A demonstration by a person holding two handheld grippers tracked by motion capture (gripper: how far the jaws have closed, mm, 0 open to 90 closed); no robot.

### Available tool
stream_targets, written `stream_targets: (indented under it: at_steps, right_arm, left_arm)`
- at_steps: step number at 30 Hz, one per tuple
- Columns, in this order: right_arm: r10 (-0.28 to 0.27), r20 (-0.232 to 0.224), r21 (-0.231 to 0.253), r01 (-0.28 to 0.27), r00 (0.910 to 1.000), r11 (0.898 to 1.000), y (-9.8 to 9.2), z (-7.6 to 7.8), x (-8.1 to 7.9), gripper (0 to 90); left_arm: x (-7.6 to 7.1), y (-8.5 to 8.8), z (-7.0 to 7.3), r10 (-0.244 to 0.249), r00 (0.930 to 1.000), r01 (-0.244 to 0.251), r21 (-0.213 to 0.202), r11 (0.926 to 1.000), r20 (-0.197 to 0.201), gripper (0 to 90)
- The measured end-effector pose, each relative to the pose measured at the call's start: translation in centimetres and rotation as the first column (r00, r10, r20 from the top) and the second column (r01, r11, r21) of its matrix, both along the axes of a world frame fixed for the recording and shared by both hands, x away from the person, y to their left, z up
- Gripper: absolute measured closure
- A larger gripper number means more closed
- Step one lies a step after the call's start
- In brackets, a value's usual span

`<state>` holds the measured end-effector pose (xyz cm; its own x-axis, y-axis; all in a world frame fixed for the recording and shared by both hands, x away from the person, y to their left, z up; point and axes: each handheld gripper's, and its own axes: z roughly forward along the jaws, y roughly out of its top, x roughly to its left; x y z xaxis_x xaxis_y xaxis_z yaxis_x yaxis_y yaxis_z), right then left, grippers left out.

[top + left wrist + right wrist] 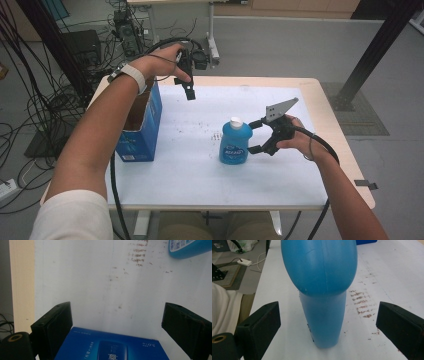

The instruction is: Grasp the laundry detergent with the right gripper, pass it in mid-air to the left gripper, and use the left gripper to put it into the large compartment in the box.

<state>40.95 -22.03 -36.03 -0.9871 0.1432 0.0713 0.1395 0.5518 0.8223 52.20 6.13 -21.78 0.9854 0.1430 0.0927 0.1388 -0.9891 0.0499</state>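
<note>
1. One white table top [200, 170] is recorded as the largest item; brown specks and smears are noted across its middle, seen also in the right gripper view.
2. An open blue carton [142, 127] is found standing at the left edge of the table, its top flaps raised. White printing is carried on its side and, in the left gripper view, on its upper face [110, 347], but the characters are too small and blurred to be read.
3. A blue bottle [234, 142] with a white cap is found upright near the middle of the table, well apart from the carton. A label with a dark band of lettering is borne on its front; the wording cannot be made out. Part of a white label with a square code is seen in the left gripper view [185, 246].
4. The right gripper [256, 136] is held level just beside the bottle, jaws spread wide on either side of it (no pad is seen pressing on the plastic), so the bottle [323, 302] is judged not yet grasped.
5. The left gripper [190, 92] is held above the far corner of the carton, jaws released and nothing between them.
6. Progress is judged early: the bottle is approached but not gripped, lifted or moved; placing it, presumably into the carton, remains to be done.
</note>
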Motion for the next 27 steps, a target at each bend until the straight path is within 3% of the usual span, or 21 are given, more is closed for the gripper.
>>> stream_targets:
  at_steps: [27]
  right_arm:
    - [-0.001,-0.001,0.003,0.001,1.0000,1.000,0.02,-0.13,-0.11,5.5]
  left_arm:
    - [-0.02,0.06,0.08,0.001,1.0000,-0.001,0.003,1.0000,0.001,10.1]
